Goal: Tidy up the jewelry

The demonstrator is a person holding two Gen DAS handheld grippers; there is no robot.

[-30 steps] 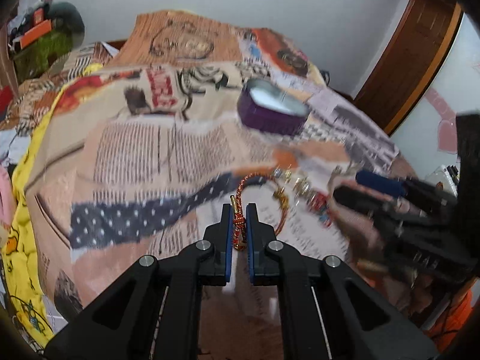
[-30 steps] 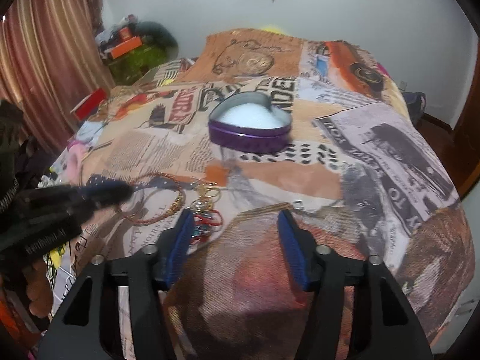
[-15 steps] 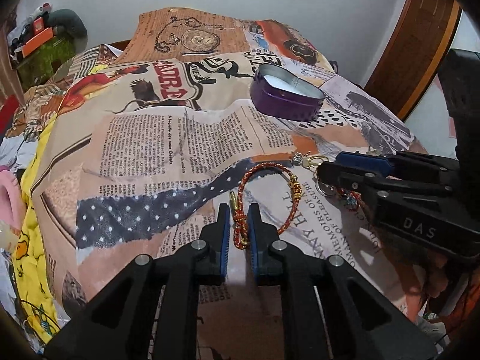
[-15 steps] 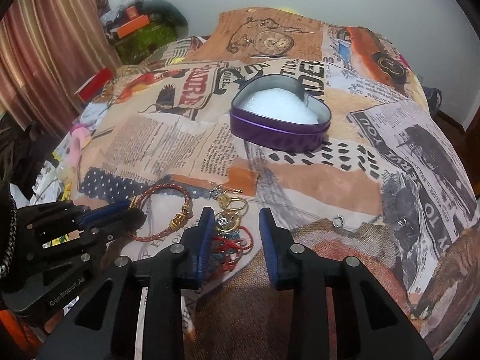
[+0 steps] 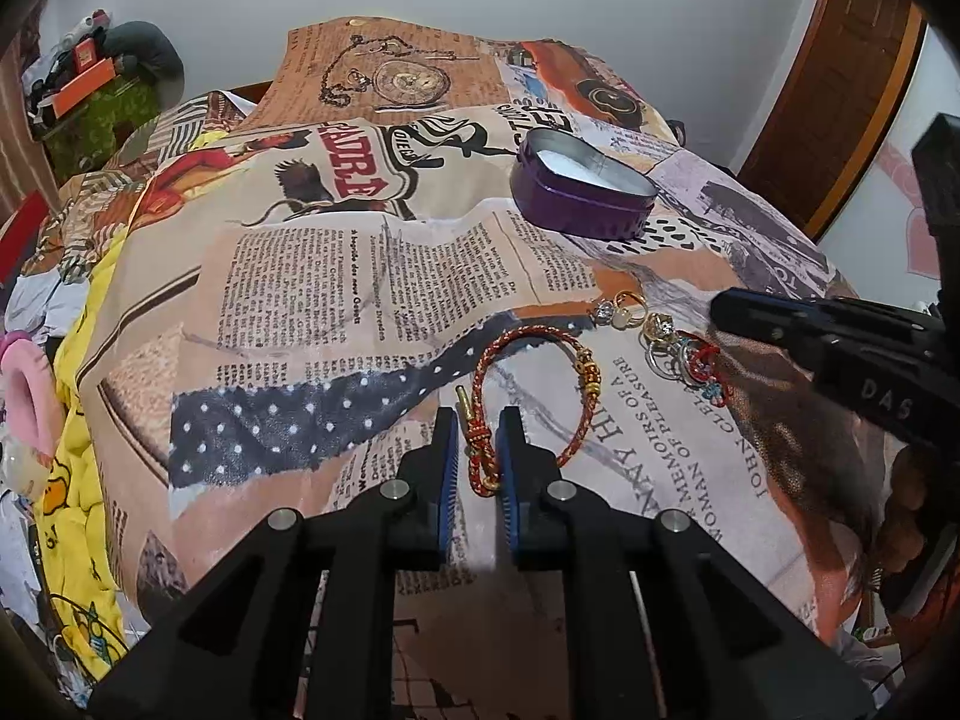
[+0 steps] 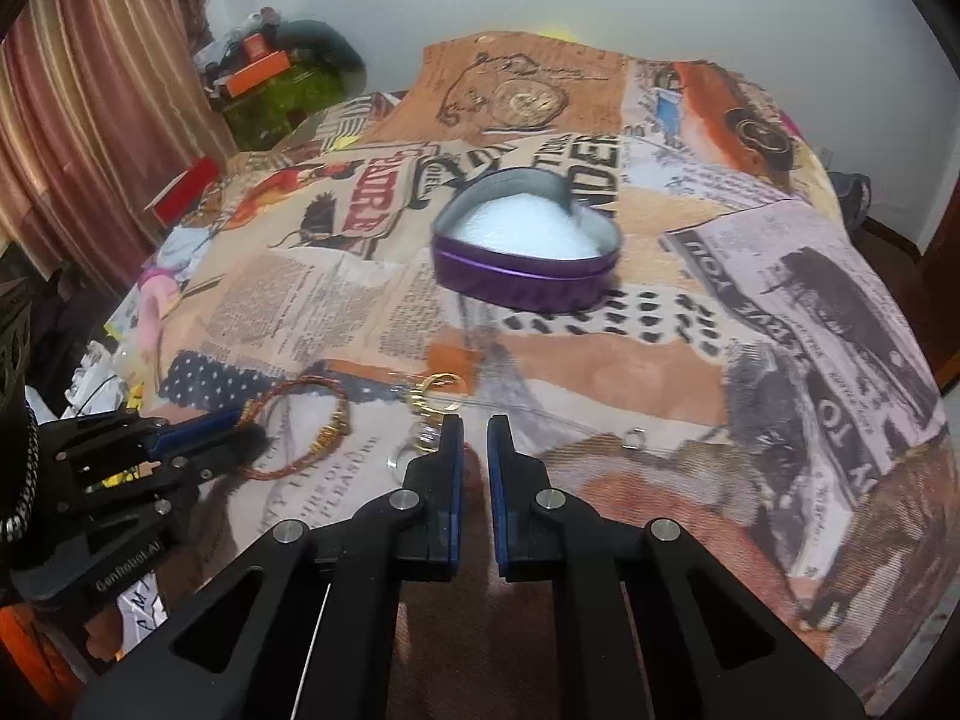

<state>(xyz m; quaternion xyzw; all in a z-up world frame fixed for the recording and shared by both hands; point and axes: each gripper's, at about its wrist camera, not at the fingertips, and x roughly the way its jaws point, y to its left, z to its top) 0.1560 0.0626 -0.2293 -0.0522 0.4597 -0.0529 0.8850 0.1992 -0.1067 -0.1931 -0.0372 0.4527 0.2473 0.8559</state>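
Observation:
A red and gold braided bracelet lies on the printed bedspread. My left gripper is shut on its knotted end. A cluster of gold and silver rings with a red charm lies to its right. My right gripper stands over that cluster with its jaws nearly closed; what sits between them is hidden. It shows in the left wrist view. A purple heart-shaped tin with a white lining sits open further back. A small silver ring lies apart on the right.
The bedspread drops off at the left, where yellow cloth and pink items lie. A wooden door stands at the right. Clutter sits on a green surface by a striped curtain.
My right gripper has moved in over the ring cluster and narrowed its jaws from wide open to nearly closed. My left gripper has stayed on the bracelet's end.

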